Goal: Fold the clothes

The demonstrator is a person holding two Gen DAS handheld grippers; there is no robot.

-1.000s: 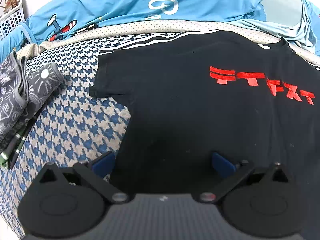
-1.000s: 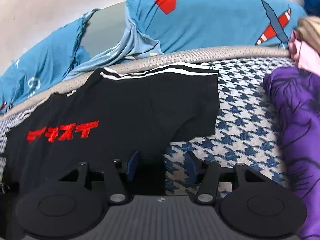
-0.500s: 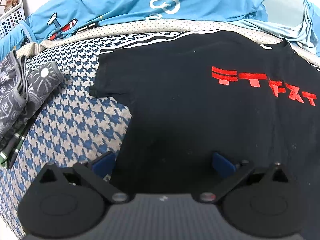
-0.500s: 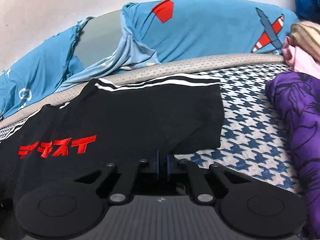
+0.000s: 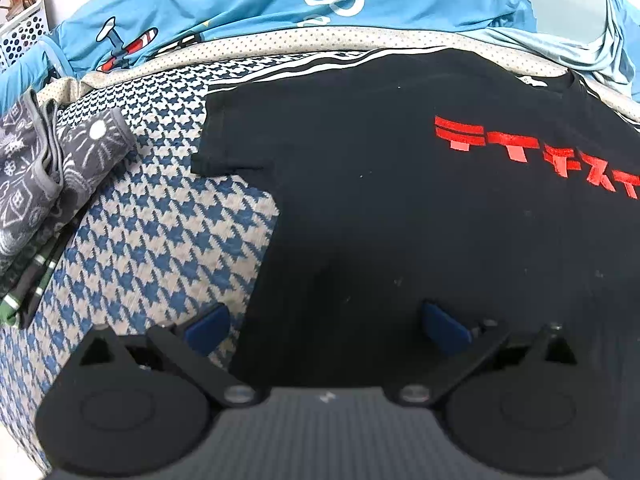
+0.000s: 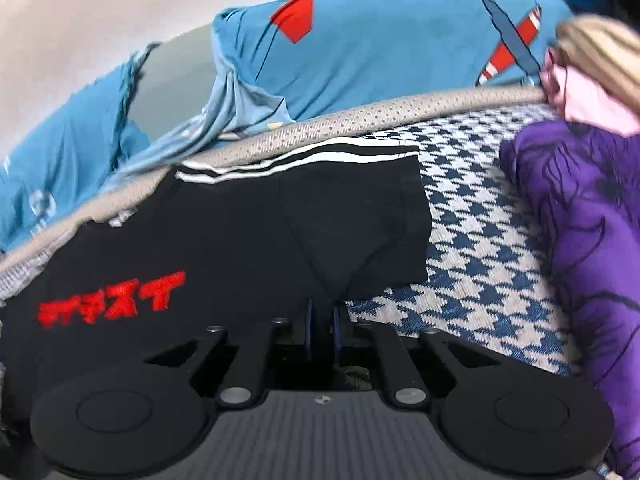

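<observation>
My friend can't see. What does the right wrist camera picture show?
The right tongs are shut on the side edge of a black T-shirt with red lettering, spread on a blue houndstooth bedcover. A purple garment lies to the right, and blue airplane-print bedding is behind.

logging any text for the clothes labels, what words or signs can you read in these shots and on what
Black t-shirt: a row of red block characters on the chest, Japanese-style; I cannot read them with certainty.
Blue bedding: a white looped mark, partly creased, not readable as a word.
A small white neck tag on the t-shirt is too small to read.
</observation>
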